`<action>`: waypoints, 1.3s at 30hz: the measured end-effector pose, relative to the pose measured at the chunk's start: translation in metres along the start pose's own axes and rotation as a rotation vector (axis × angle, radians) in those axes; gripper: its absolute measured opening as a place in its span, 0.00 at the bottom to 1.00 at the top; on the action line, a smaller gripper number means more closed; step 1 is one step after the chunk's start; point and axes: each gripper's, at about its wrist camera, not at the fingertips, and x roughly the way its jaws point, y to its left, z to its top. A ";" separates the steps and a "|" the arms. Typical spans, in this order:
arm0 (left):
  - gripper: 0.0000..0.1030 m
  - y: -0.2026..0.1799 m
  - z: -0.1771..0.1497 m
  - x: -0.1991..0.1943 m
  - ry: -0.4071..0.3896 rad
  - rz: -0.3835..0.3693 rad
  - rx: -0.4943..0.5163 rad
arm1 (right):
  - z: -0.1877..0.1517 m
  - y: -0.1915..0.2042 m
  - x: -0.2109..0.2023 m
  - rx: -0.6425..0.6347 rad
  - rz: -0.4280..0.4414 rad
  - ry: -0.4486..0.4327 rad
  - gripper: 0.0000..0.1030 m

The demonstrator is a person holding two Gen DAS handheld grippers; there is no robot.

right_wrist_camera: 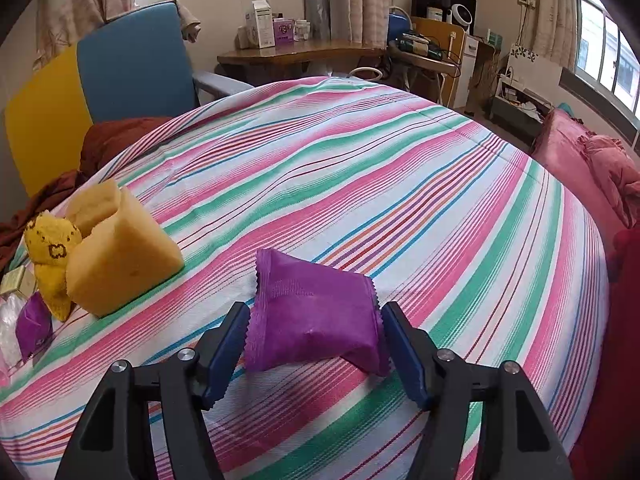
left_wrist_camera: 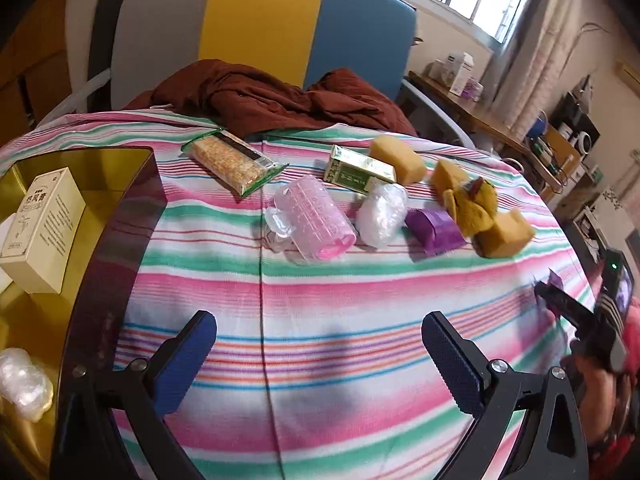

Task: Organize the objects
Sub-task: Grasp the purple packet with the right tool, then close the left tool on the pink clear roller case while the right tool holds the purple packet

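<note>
Purple sachet [right_wrist_camera: 316, 312] lay on the striped cloth [right_wrist_camera: 400, 184] between the fingers of your right gripper [right_wrist_camera: 316, 344]; the jaws stood apart, each pad just beside a crimped edge, and whether either pad touched it could not be told. Your left gripper [left_wrist_camera: 320, 364] hovered over bare cloth with jaws spread wide and nothing between them.

Beyond the left jaws, a loose cluster lay on the cloth: pink measuring cup [left_wrist_camera: 308, 220] on its side, a wad of clear plastic [left_wrist_camera: 380, 212] just beside it, a second purple sachet [left_wrist_camera: 434, 230], a yellow knitted sock [left_wrist_camera: 472, 204] and three yellow sponge blocks [left_wrist_camera: 398, 156]. A green-and-gold carton [left_wrist_camera: 358, 172] sat against the farthest sponge. A wrapped cracker bar [left_wrist_camera: 234, 162] lay apart, toward the gold tin [left_wrist_camera: 116, 216].

Inside the tin stood a cream box [left_wrist_camera: 42, 230], with a clear plastic bundle [left_wrist_camera: 24, 384] nearer you.

A brown garment [left_wrist_camera: 280, 96] was heaped at the far edge, before a grey, yellow and blue chair [left_wrist_camera: 260, 24].
</note>
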 end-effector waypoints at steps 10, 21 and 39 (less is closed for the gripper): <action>1.00 0.008 0.034 0.049 0.036 0.101 -0.126 | -0.002 0.000 0.001 -0.007 -0.008 -0.025 0.66; 0.95 0.004 0.058 0.082 -0.012 0.113 -0.101 | 0.000 0.001 0.003 -0.008 -0.012 -0.039 0.66; 0.64 0.012 0.031 0.060 -0.098 0.090 0.013 | -0.002 -0.002 0.001 -0.002 -0.002 -0.059 0.52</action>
